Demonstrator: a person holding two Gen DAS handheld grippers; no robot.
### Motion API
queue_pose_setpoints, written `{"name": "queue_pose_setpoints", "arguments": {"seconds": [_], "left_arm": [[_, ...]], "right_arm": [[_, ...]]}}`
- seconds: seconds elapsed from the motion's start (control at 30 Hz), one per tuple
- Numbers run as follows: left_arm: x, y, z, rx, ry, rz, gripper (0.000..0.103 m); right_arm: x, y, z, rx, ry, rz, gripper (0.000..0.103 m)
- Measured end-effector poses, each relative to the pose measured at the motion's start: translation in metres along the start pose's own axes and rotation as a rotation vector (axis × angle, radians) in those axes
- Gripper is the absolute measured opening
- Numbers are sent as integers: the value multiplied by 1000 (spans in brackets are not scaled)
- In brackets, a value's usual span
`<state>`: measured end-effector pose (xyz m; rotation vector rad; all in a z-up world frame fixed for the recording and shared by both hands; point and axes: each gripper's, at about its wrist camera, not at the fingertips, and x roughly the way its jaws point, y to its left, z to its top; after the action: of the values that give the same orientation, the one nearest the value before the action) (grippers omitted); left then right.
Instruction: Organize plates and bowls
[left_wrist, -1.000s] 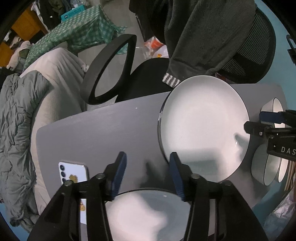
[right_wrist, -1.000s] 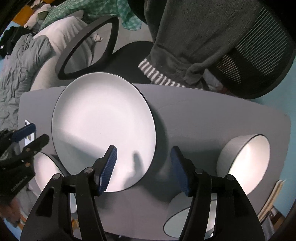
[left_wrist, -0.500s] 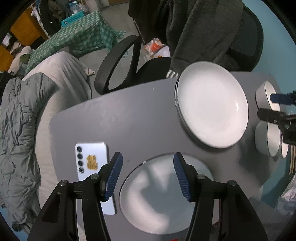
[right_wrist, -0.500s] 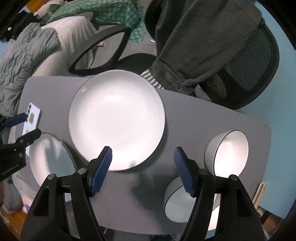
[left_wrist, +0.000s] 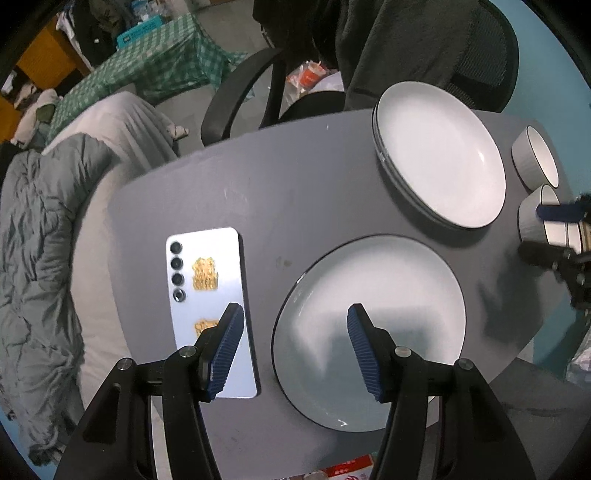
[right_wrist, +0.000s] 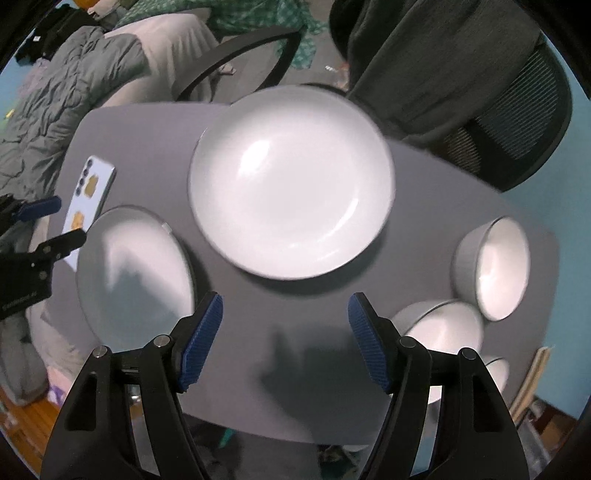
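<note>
Blue-padded, the left gripper (left_wrist: 291, 343) gapes empty above a lone flat plate (left_wrist: 369, 332) near a phone (left_wrist: 208, 302); the right gripper (right_wrist: 284, 336) gapes empty over bare grey table (right_wrist: 295, 350). Beyond: stacked plates (right_wrist: 291, 181), upright empty bowls (right_wrist: 495, 266).

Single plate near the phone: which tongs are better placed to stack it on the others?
Left, probably. The left tongs hang open straight over the single plate, beside the phone. The right tongs are open over bare table, nearer the bowls and the plate stack.
</note>
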<state>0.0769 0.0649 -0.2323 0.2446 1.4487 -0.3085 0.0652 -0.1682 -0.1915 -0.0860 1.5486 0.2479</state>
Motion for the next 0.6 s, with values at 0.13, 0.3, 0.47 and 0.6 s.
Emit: {"name": "queue_pose_setpoints", "arguments": {"seconds": [0.13,0.3,0.47,0.6], "left_arm": [[12,6,-7,-12,26,-8,60],[24,10,-18,-29,63,-24,60],[33,18,-27,-87,91,-82,60],[38,24,-31,-119,97,-112,59]], "right_arm": [[18,4,-7,47,16,103,70],[39,15,-16,75,36,171,70],[54,25,-22,59,52,208,70],[65,31,-25,49,67,227,66]]}}
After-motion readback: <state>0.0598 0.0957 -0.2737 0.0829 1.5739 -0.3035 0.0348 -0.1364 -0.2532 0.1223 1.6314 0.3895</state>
